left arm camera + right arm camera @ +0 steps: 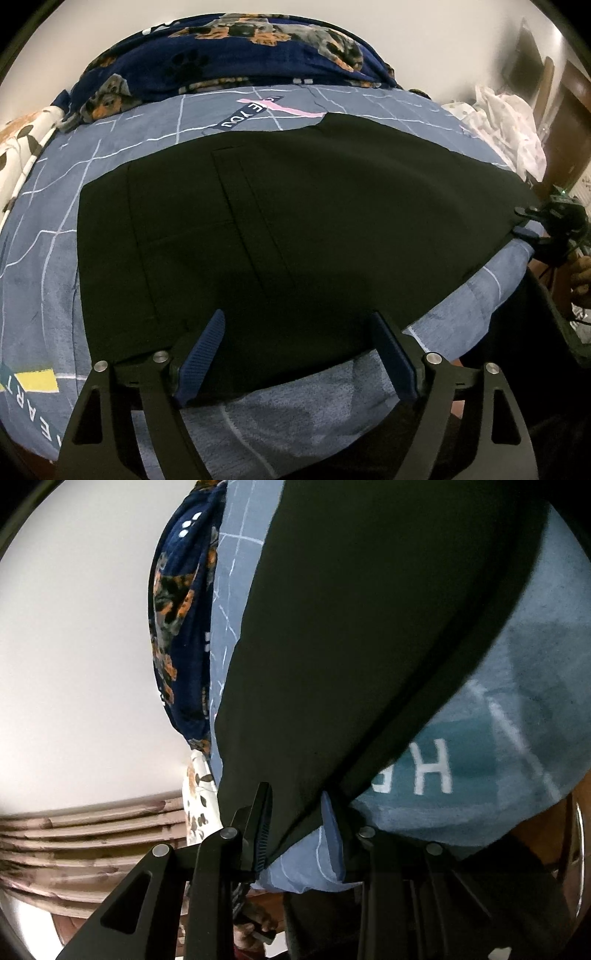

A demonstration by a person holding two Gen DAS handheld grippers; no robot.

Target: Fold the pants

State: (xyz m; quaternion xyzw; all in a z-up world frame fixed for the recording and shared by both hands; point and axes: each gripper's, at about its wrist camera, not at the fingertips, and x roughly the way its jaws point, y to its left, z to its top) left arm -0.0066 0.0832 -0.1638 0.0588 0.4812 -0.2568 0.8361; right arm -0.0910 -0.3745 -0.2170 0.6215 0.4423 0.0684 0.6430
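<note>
Left wrist view: left gripper [295, 354] at six o'clock, blue pads [201, 363] spread wide with nothing between them, hanging over the near hem of the black pants [288, 214]. Pants spread flat across the grey-blue bedsheet [40, 280], filling the centre from nine o'clock to three. Dark blue dog-print blanket [229, 62] bunched at twelve o'clock. White crumpled cloth [506, 125] at two o'clock. Right gripper [532, 225] at three o'clock, at the pants' far corner.

Right wrist view: right gripper [295, 812] at six o'clock, jaws narrow around a pinch of pants [369, 627] edge and bedsheet [535, 672] fold; no earlier picture, so only the narrow gap told; pads seem to press the cloth. Pants running from the jaws up to twelve and one o'clock. Same blanket [181, 620] at ten o'clock. Brown ridged curtain [81, 845] at eight o'clock.
</note>
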